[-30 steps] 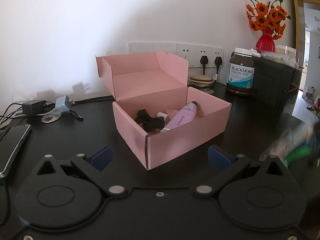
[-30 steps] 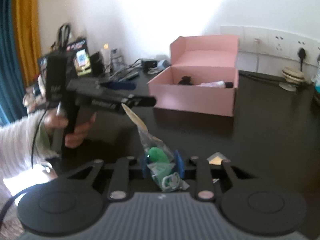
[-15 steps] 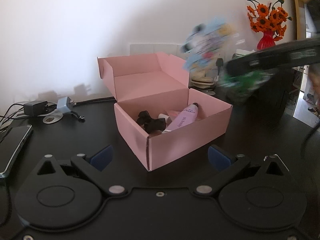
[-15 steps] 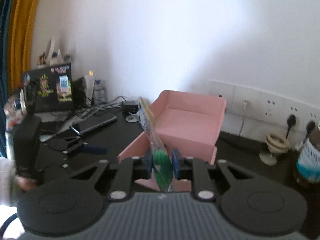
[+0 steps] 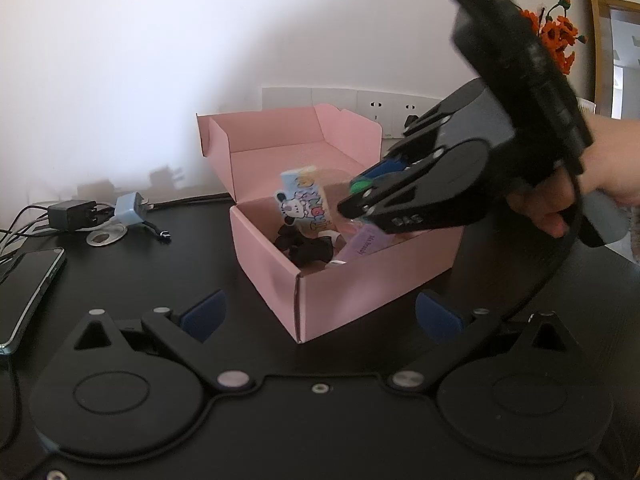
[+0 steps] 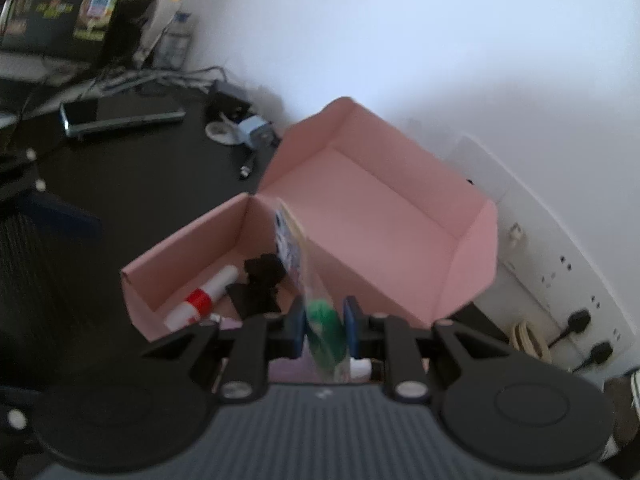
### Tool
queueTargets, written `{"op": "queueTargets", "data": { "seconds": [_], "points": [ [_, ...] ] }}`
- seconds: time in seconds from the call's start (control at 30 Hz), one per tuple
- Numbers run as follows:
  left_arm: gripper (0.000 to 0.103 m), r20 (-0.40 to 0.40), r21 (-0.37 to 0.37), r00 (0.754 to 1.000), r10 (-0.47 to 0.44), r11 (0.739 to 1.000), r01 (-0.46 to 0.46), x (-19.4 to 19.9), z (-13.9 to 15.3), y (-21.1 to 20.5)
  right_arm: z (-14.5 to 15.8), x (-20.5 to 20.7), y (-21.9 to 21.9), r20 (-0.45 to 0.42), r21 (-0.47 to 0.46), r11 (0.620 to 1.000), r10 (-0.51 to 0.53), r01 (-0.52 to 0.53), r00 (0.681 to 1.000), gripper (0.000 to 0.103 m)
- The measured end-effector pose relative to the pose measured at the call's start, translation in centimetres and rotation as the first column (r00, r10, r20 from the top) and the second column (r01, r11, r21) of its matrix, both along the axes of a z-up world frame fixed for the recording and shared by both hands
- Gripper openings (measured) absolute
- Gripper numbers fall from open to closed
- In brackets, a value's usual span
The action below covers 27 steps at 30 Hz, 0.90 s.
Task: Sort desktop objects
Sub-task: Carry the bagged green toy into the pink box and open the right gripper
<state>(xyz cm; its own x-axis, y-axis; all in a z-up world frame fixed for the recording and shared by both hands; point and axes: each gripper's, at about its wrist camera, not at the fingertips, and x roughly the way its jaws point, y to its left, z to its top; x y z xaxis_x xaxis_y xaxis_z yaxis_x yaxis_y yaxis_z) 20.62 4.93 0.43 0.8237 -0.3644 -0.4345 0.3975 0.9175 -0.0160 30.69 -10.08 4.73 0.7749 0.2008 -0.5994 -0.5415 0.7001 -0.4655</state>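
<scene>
One clear packet over the pink box, pinched tight in the right hand-held gripper!

The right hand-held gripper [image 6: 323, 327] has its blue pads clamped on the clear packet [image 6: 320, 320], green piece between the jaws and its cartoon header card jutting out above the open pink box [image 5: 344, 292]. Inside the box lie a black clip [image 5: 306, 246], a pink tube [image 5: 366, 244] and a white tube with a red band [image 6: 200, 300]. The left hand-held gripper [image 5: 320, 316] sits low over the black table [image 5: 120, 280] just in front of the box, jaws spread wide and holding nothing. A phone [image 5: 28, 292] and a charger [image 5: 72, 216] lie off to the left.
</scene>
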Motion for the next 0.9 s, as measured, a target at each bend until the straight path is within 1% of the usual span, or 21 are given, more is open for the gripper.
{"op": "queueTargets", "data": {
  "seconds": [0.2, 0.33, 0.43, 0.53, 0.57, 0.6, 0.67, 0.73, 0.83, 0.9],
  "points": [
    [0.103, -0.003, -0.006, 1.0, 0.002, 1.0, -0.002, 0.0, 0.0, 0.1, -0.7, 0.1, 0.8, -0.026, -0.02, 0.999, 0.036, -0.037, 0.999, 0.02],
    [0.103, -0.004, -0.01, 1.0, 0.003, 1.0, -0.003, 0.1, 0.0, 0.2, -0.6, 0.1, 1.1, -0.051, -0.008, 0.998, 0.055, -0.055, 0.997, 0.023],
    [0.103, -0.006, -0.013, 1.0, 0.003, 1.0, -0.004, 0.1, 0.0, 0.2, -0.7, 0.6, 1.3, -0.07, 0.02, 0.998, 0.055, -0.054, 0.996, 0.024],
    [0.103, -0.006, -0.013, 1.0, 0.003, 1.0, -0.003, 0.1, 0.0, 0.2, -0.8, 1.0, 1.6, -0.09, 0.052, 0.997, 0.057, -0.052, 0.994, 0.028],
    [0.103, -0.005, -0.012, 1.0, 0.002, 1.0, -0.002, 0.1, 0.0, 0.2, -0.7, 1.0, 1.6, -0.096, 0.058, 0.997, 0.063, -0.058, 0.993, 0.033],
    [0.103, -0.004, -0.012, 1.0, 0.002, 1.0, -0.002, 0.1, 0.1, 0.2, -0.6, 1.0, 1.5, -0.109, 0.074, 0.995, 0.069, -0.061, 0.992, 0.035],
    [0.103, 0.0, -0.007, 1.0, 0.003, 1.0, -0.003, 0.0, 0.1, 0.2, -0.1, 1.0, 1.2, -0.142, 0.118, 0.991, 0.077, -0.06, 0.987, 0.043],
    [0.103, -0.002, -0.009, 1.0, 0.004, 1.0, -0.004, 0.0, 0.1, 0.2, 0.4, 1.1, 0.9, -0.161, 0.161, 0.985, 0.085, -0.059, 0.983, 0.047],
    [0.103, -0.006, -0.011, 1.0, 0.003, 1.0, -0.004, 0.0, 0.1, 0.2, 1.9, 1.0, 0.0, -0.164, 0.236, 0.971, 0.087, -0.047, 0.983, 0.047],
    [0.103, -0.004, -0.01, 1.0, 0.001, 1.0, -0.001, 0.0, 0.1, 0.2, 3.2, 1.0, -1.1, -0.17, 0.306, 0.952, 0.087, -0.032, 0.982, 0.046]
  ]
}}
